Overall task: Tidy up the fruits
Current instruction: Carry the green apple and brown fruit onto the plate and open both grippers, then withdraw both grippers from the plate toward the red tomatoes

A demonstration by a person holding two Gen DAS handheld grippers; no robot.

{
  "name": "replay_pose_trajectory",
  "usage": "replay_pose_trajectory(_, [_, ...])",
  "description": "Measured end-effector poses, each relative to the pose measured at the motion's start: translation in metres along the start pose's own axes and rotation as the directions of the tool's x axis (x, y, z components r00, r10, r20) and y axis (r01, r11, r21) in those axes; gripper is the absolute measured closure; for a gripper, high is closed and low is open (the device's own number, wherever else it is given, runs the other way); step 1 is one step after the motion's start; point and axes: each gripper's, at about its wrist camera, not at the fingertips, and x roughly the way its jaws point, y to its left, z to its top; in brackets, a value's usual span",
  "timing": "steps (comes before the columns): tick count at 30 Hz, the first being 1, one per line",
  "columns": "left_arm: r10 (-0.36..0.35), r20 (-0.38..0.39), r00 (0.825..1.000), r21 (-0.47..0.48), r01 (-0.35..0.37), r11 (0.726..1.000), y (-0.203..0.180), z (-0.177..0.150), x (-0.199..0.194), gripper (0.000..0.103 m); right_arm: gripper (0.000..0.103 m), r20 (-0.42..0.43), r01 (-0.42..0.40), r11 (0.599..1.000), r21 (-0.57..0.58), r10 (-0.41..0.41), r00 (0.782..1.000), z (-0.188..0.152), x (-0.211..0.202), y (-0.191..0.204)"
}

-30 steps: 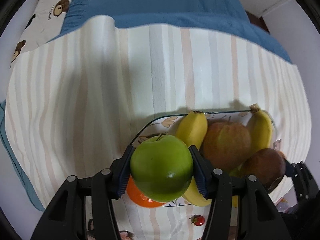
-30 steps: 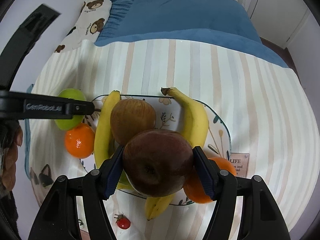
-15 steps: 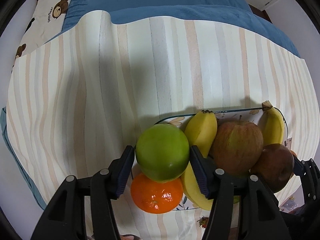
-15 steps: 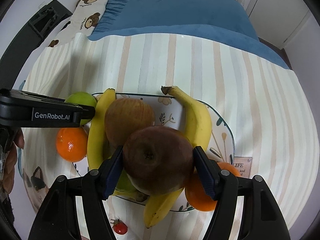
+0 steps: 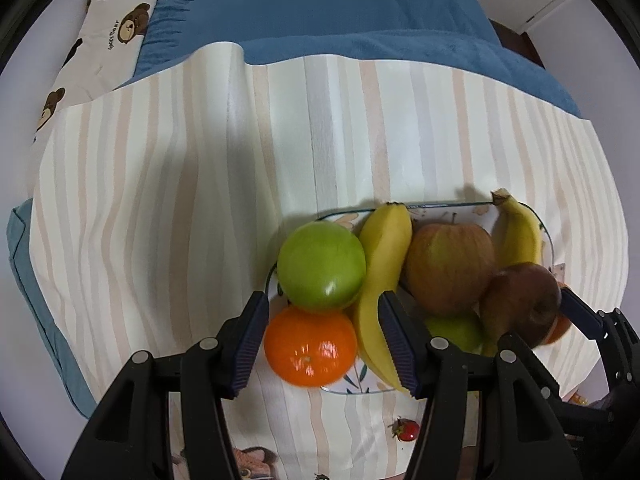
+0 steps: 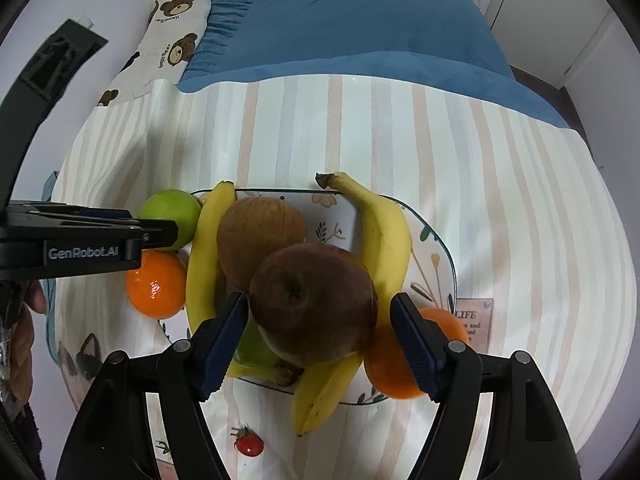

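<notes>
Fingers of both two-finger grippers stand apart, pressing on nothing; the left gripper (image 5: 322,344) points down with the round orange mandarin (image 5: 310,346) seen between its blue ribbed pads (image 5: 251,338), a gap on either side; the right gripper's (image 6: 318,346) jaws have just been opening, and the dark red-brown apple (image 6: 314,304) sits between them, clear of both pads, on top of the fruit pile. White lettering "GenRobot.AI" reads along the black left gripper body (image 6: 82,252) in the right wrist view; a small tan printed label (image 6: 474,320) on the cloth shows "LIFE" and smaller words only partly legible; the white pillow with brown bears (image 6: 172,28) carries print too small to read surely. Fruit lies on the rounded white plate with leaf motifs (image 6: 438,248): two yellow bananas (image 6: 384,232), a russet-red apple (image 6: 258,236), and a green fruit half hidden beneath; the glossy green apple (image 5: 322,264) sits at the plate's left edge, touching the mandarin; a second orange (image 6: 400,364) rests at the right rim. Support is a cream cloth with pale orange and grey stripes (image 6: 520,208), bearing a small printed strawberry (image 6: 248,444), spread over a blue bedspread (image 6: 340,28); pale walls and white cabinet doors (image 6: 552,12) lie beyond.
</notes>
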Motion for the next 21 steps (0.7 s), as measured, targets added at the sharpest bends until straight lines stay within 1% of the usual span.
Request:
replay_pose_trajectory(3, [-0.011, 0.017, 1.000, -0.009, 0.011, 1.000, 0.000, -0.012, -0.005, 0.048, 0.027, 0.006, -0.008, 1.000, 0.009, 0.008, 1.000, -0.005, -0.008, -0.002])
replay_pose_trajectory(8, [-0.019, 0.055, 0.998, -0.043, 0.021, 0.999, 0.002, -0.042, -0.009, 0.048, 0.027, 0.024, -0.010, 1.000, 0.026, 0.010, 1.000, -0.017, -0.022, -0.008])
replay_pose_trajectory(9, [-0.017, 0.059, 0.998, -0.046, 0.019, 0.999, 0.001, -0.047, -0.010, 0.047, 0.026, 0.025, -0.008, 1.000, 0.028, 0.008, 1.000, -0.021, -0.023, -0.008])
replay_pose_trajectory(10, [-0.010, 0.073, 0.997, -0.047, 0.014, 0.999, 0.001, -0.052, -0.011, 0.046, 0.022, 0.028, -0.004, 0.999, 0.033, 0.003, 1.000, -0.025, -0.026, -0.009])
replay_pose_trajectory(11, [-0.002, 0.090, 0.996, -0.045, 0.006, 0.999, 0.000, -0.055, -0.012, 0.043, 0.020, 0.034, 0.003, 0.999, 0.037, -0.005, 0.999, -0.028, -0.028, -0.010])
replay_pose_trajectory(13, [0.032, 0.132, 0.991, -0.038, -0.027, 0.999, -0.001, -0.063, -0.015, 0.030, 0.011, 0.048, 0.030, 0.999, 0.038, -0.031, 0.998, -0.033, -0.032, -0.011])
replay_pose_trajectory(14, [0.043, 0.148, 0.988, -0.037, -0.038, 0.999, -0.003, -0.066, -0.018, 0.020, 0.010, 0.056, 0.037, 0.999, 0.038, -0.040, 0.998, -0.034, -0.034, -0.012])
replay_pose_trajectory(15, [0.055, 0.167, 0.984, -0.035, -0.050, 0.998, -0.004, -0.071, -0.021, 0.014, 0.008, 0.065, 0.042, 0.998, 0.039, -0.044, 0.997, -0.035, -0.036, -0.013])
replay_pose_trajectory(17, [0.061, 0.186, 0.981, -0.031, -0.056, 0.998, -0.001, -0.075, -0.022, 0.013, 0.007, 0.084, 0.055, 0.997, 0.048, -0.059, 0.995, -0.039, -0.042, -0.016])
replay_pose_trajectory(20, [0.072, 0.217, 0.974, -0.034, -0.066, 0.997, -0.002, -0.086, -0.029, 0.003, 0.004, 0.104, 0.075, 0.995, 0.061, -0.082, 0.991, -0.040, -0.047, -0.018])
replay_pose_trajectory(21, [0.075, 0.228, 0.971, -0.036, -0.068, 0.997, -0.002, -0.090, -0.031, 0.003, 0.004, 0.107, 0.082, 0.994, 0.067, -0.089, 0.990, -0.041, -0.049, -0.020])
